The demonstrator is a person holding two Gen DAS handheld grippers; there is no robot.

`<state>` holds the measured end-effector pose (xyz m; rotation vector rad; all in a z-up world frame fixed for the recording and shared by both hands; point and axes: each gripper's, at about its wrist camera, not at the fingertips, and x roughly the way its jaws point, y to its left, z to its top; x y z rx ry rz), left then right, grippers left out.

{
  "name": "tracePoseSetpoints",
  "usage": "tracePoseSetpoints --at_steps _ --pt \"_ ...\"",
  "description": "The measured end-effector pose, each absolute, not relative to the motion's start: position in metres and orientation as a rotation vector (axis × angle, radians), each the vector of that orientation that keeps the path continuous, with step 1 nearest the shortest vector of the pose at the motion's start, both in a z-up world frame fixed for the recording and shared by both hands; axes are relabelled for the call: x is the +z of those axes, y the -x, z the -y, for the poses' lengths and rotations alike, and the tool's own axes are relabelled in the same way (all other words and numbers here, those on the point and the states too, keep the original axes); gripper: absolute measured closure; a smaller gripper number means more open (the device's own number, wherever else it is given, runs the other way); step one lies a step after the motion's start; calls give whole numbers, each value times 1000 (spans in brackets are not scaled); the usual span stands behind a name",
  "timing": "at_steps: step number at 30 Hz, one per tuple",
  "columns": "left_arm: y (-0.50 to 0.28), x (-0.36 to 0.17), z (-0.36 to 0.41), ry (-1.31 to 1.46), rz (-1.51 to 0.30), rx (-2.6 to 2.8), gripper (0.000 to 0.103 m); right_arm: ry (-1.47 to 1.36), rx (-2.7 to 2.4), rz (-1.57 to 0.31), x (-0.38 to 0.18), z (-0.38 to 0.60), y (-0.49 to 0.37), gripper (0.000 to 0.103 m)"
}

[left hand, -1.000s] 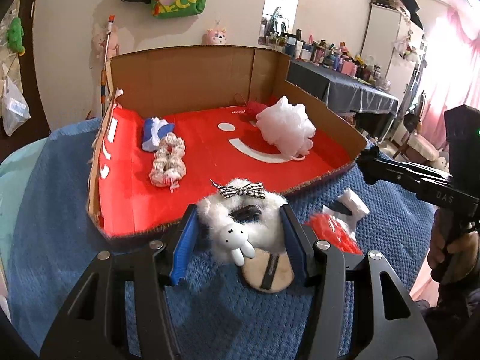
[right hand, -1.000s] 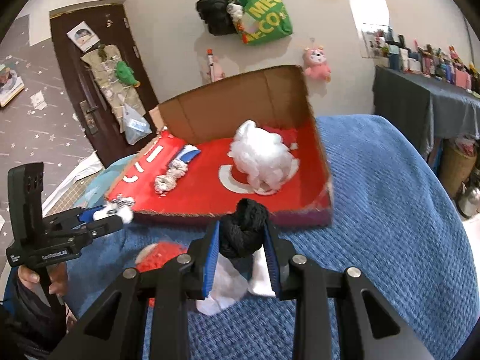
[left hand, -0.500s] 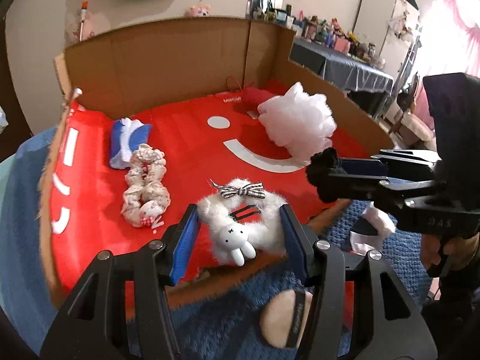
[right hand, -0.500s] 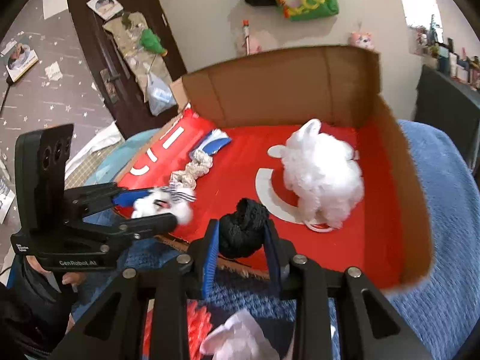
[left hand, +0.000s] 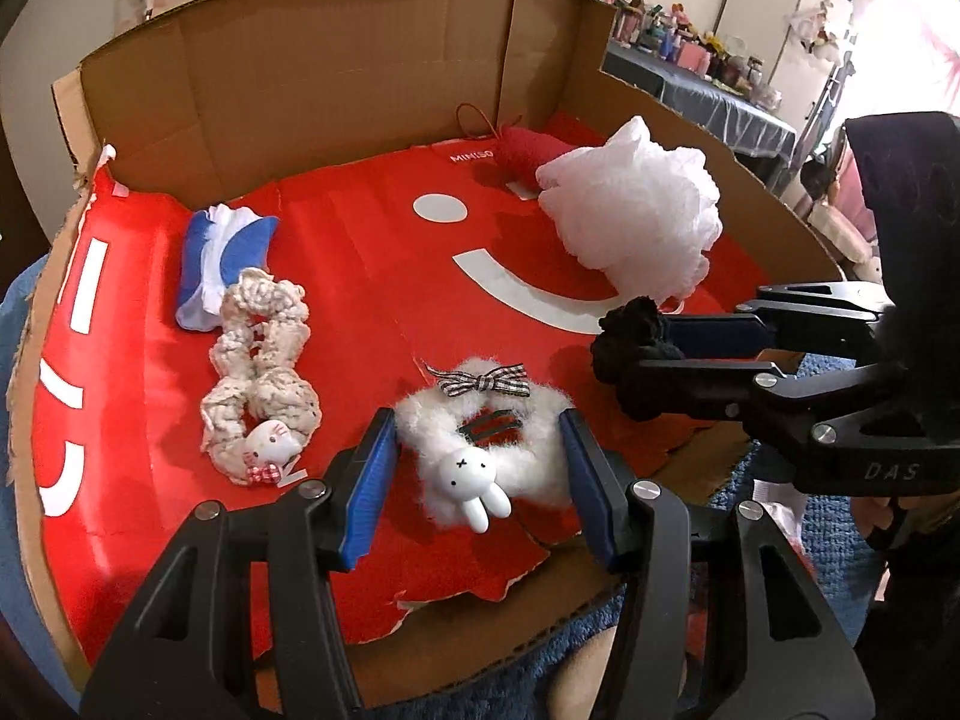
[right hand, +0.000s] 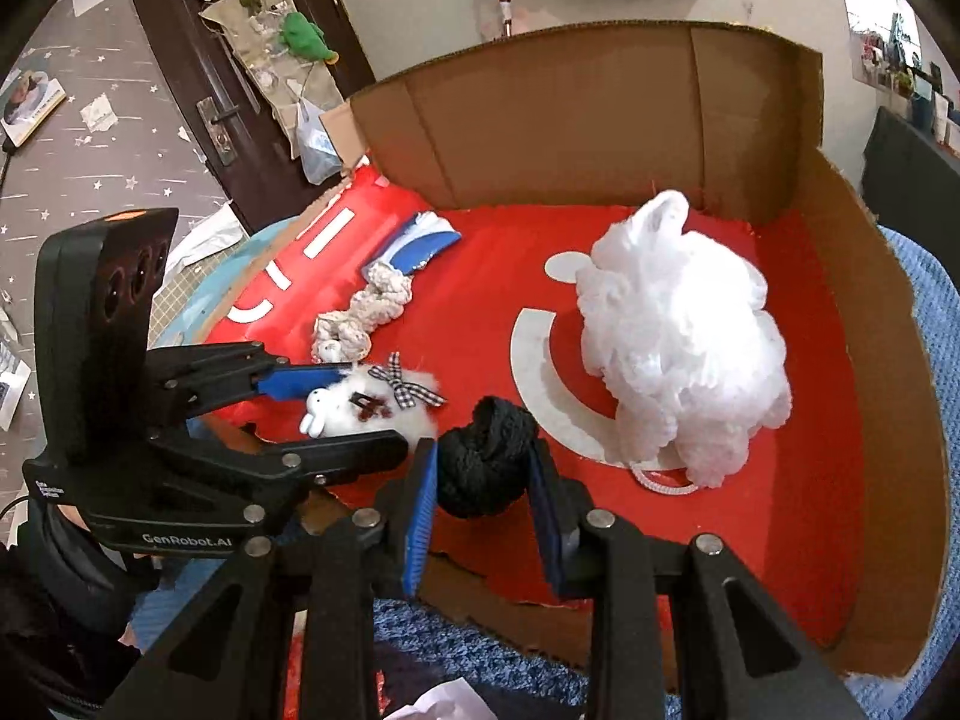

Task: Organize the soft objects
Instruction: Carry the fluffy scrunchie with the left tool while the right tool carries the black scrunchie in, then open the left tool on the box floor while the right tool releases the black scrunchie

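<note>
Placing step in hand: over the box (left hand: pixel 336 90) front edge, the left gripper (left hand: pixel 480 468) fingers clamp the white scrunchie (left hand: pixel 486 438) and the right gripper (right hand: pixel 483 474) fingers clamp the black scrunchie (right hand: pixel 486 462); next, lower and release.

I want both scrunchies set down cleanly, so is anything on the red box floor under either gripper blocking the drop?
Nothing visible does. The fluffy white scrunchie in the left gripper and the black scrunchie in the right gripper hang over bare red floor; the white bath pouf sits apart.
</note>
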<state>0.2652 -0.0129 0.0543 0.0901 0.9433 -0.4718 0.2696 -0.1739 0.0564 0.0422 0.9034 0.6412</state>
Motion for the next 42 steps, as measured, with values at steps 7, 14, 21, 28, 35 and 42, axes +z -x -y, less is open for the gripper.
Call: tracePoseSetpoints --at_steps 7,14,21,28,35,42 --pt "-268 52 14 -107 -932 -457 51 -26 629 -911 52 171 -273 70" --pt "-270 52 15 -111 -922 -452 50 -22 622 -911 50 172 -274 68" --pt "-268 52 14 -108 -917 -457 50 -23 623 -913 50 173 -273 68" --pt "-267 52 12 -102 -913 -464 49 -23 623 -913 49 173 -273 68" --pt "-266 53 12 -104 -909 -462 44 -22 624 -915 49 173 -273 67" --pt "-266 54 11 -100 -909 -457 44 -20 621 -917 49 173 -272 65"
